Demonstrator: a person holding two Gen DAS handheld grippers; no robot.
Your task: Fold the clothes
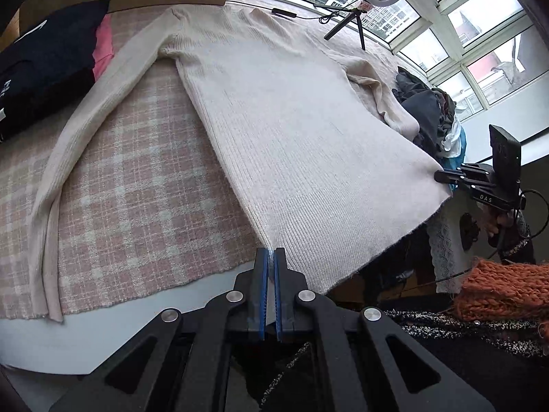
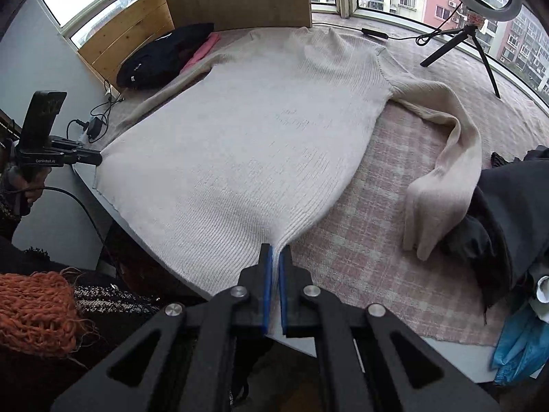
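Left gripper (image 1: 271, 252) is pinched tight on one bottom hem corner of the cream ribbed sweater (image 1: 274, 103), blue pads w/ knit squeezed between. Right gripper (image 2: 275, 249) does the same on the other hem corner, pressed together on the fabric. Each shows in the other's view at the far hem corner, left gripper (image 2: 97, 158), right gripper (image 1: 441, 175).

Sweater lies face-flat on the pink plaid blanket (image 1: 130, 189), neck end away, hem hanging past the near edge btwn both grippers. One sleeve (image 1: 85, 130) runs long & straight down the blanket on the left; other sleeve (image 2: 442, 171) bends at the elbow, its cuff touching a dark clothes pile (image 2: 507, 213).

Folded black garment (image 1: 48, 61) sits on a pink one, far left. Ring light on tripod (image 2: 473, 34) stands by the windows.
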